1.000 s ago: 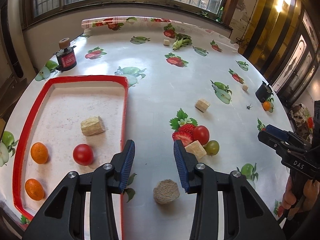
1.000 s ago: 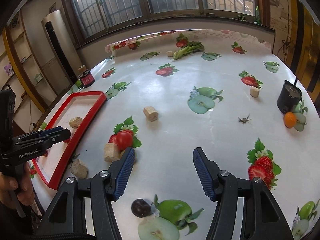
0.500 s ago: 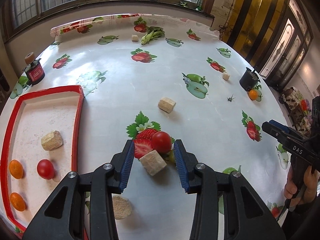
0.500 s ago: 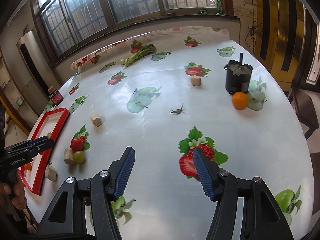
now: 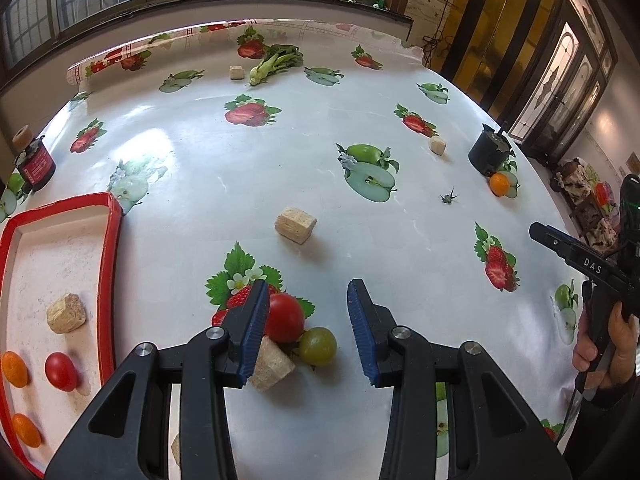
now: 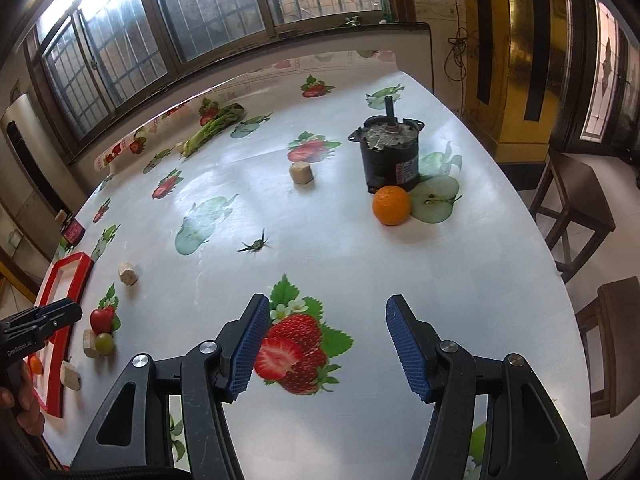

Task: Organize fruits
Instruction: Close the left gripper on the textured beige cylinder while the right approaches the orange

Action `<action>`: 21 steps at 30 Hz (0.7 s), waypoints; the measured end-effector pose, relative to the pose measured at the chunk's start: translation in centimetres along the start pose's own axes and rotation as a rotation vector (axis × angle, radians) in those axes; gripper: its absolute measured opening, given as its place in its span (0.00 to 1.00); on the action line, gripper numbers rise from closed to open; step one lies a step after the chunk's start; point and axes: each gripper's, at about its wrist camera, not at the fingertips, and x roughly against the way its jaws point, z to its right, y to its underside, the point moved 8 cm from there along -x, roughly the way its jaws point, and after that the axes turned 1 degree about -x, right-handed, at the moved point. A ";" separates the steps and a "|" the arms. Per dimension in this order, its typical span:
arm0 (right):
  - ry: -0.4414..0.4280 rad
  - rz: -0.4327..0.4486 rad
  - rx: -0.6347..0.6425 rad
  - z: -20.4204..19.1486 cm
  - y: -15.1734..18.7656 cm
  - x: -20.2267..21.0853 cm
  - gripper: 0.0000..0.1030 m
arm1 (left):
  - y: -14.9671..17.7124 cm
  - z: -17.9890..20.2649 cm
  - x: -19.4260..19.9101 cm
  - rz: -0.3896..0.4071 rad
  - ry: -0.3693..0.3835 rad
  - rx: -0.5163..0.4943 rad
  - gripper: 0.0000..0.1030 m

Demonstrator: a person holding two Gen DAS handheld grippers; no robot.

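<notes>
**Left wrist view: my fingers bracket the red tomato, nothing gripped yet**

Left wrist view shows my left gripper (image 5: 307, 322) partly open above the fruit-print tablecloth (image 5: 248, 184). A red tomato (image 5: 283, 317) sits just inside my left-hand pad; whether the pad touches it I cannot tell, since the finger hides that edge. A green grape (image 5: 317, 346) lies just beside the tomato, between my fingers, and a pale cork-like block (image 5: 271, 364) rests against both, partly under my left finger. Neither pad presses on anything, so I hold nothing. To the left lies the red-rimmed tray (image 5: 107, 280), with a second tomato (image 5: 61, 371), two small oranges (image 5: 14, 369) (image 5: 25, 430) and another pale block (image 5: 66, 313) inside it. A further block (image 5: 295, 225) lies on the cloth beyond my fingers.

From the right wrist view, my right gripper (image 6: 324, 344) stands about half open over a printed strawberry (image 6: 294, 354), empty. Well ahead, an orange (image 6: 391, 205) rests touching the base of a black motor (image 6: 390, 156). A small dark stalk-like scrap (image 6: 256, 245) lies mid-table, and a leafy green vegetable (image 6: 214, 128) lies near the far edge. At far left I see my other hand (image 6: 24, 396) holding the left gripper over the tomato and grape by the tray.
</notes>
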 end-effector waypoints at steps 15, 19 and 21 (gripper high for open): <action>0.081 -0.007 -0.030 3.7 -4.7 -5.3 0.61 | -2.6 -0.6 -6.3 -0.076 -0.026 -0.011 0.37; 0.116 -0.007 -0.018 4.2 -5.7 -6.7 0.61 | -2.4 -0.4 -7.6 -0.094 -0.027 -0.030 0.36; 0.122 -0.016 -0.015 4.3 -6.1 -7.5 0.61 | -2.5 -0.2 -7.7 -0.073 -0.038 -0.057 0.36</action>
